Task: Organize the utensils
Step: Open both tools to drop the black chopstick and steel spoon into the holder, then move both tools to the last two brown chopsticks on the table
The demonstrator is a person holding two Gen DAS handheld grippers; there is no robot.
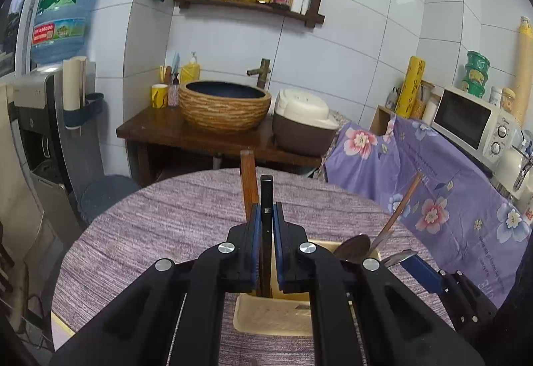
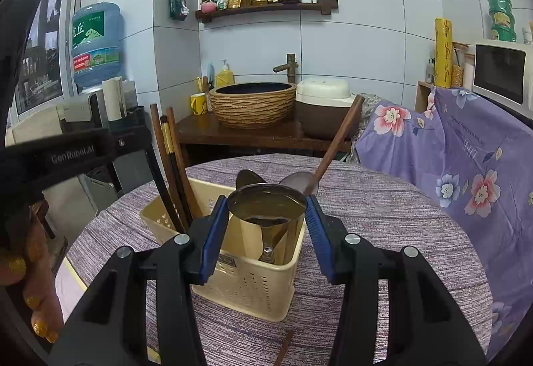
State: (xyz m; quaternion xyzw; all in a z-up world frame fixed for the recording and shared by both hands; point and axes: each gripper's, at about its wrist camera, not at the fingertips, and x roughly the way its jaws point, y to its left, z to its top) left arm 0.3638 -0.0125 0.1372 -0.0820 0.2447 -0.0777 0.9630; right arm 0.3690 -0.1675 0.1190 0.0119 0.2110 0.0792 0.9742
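A cream perforated utensil basket (image 2: pixel 246 286) stands on the purple-clothed round table. My left gripper (image 1: pixel 266 216) is shut on a black chopstick (image 1: pixel 266 196) held upright over the basket (image 1: pixel 266 316), with a brown wooden chopstick (image 1: pixel 248 179) just behind it. My right gripper (image 2: pixel 266 209) is open around the bowl of a metal spoon (image 2: pixel 266 202) that stands in the basket's right section; its pads sit close on either side. Several chopsticks (image 2: pixel 173 166) lean in the left section. A wooden-handled ladle (image 2: pixel 333 146) and another spoon (image 2: pixel 248 179) stand behind.
A brown stick (image 2: pixel 284 349) lies on the table (image 2: pixel 399 232) in front of the basket. Behind are a wooden counter with a woven basin (image 2: pixel 253 103) and rice cooker (image 2: pixel 323 106), a floral-covered surface with a microwave (image 2: pixel 499 73) on the right, and a water dispenser (image 2: pixel 96 43) on the left.
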